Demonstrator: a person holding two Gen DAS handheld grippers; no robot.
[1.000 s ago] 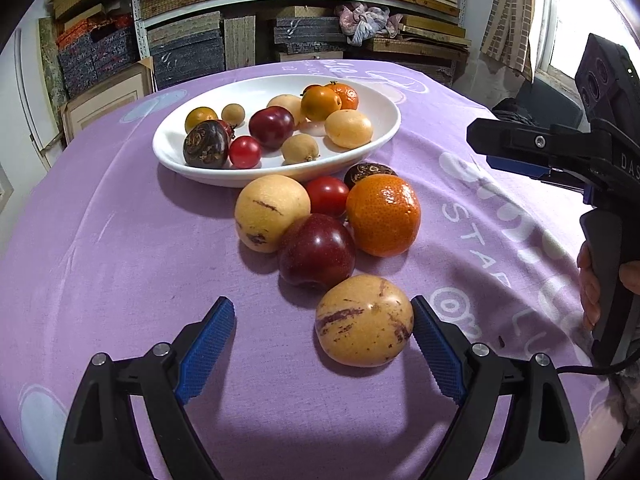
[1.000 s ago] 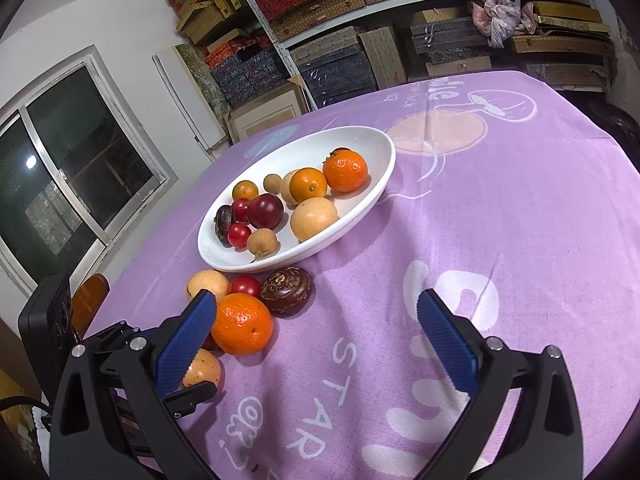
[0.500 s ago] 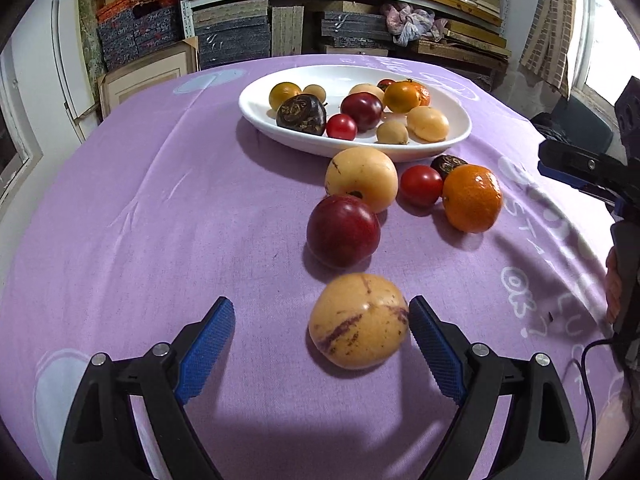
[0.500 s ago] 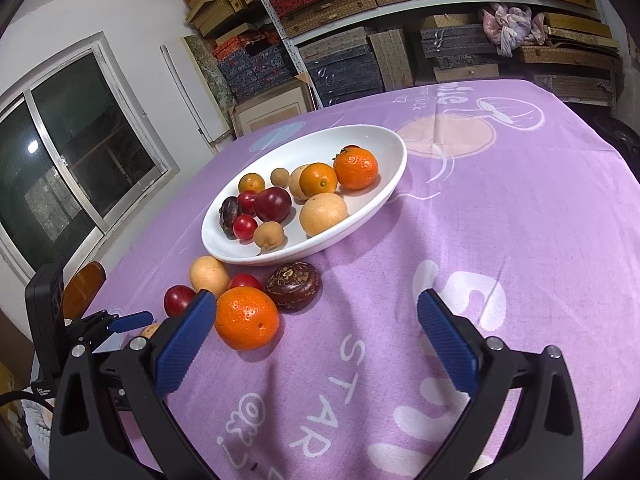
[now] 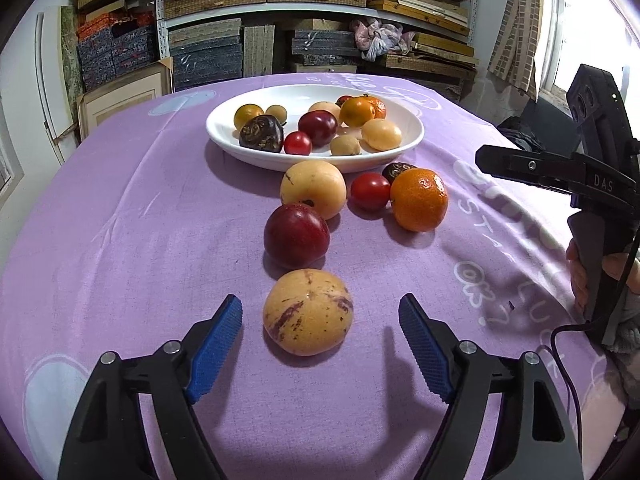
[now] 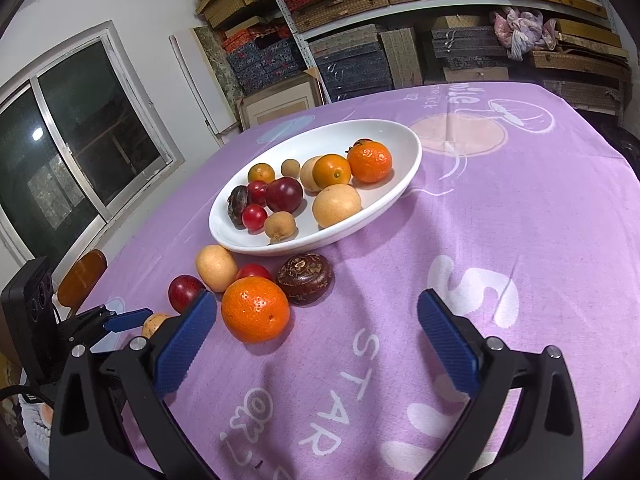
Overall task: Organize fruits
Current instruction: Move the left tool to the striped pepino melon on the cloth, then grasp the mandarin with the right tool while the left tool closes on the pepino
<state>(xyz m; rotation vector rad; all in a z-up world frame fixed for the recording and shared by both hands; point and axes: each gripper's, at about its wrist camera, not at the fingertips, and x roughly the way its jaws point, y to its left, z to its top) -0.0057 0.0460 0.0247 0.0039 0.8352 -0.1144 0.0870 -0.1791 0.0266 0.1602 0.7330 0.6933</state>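
I've got the left gripper (image 5: 320, 344) astride the streaked yellow fruit (image 5: 308, 312) on the cloth (image 5: 120, 240), jaws closing, pads not touching yet, lined up to carry it to the bowl (image 5: 224, 136). Right gripper (image 6: 316, 340) slack, empty, parked clear.

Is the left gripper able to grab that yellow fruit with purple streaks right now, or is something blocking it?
Probably yes. The streaked yellow fruit lies between the left gripper's closing jaws, pads not yet touching it. Nothing sits between them; the dark red plum lies just beyond, apparently clear of the fingers.
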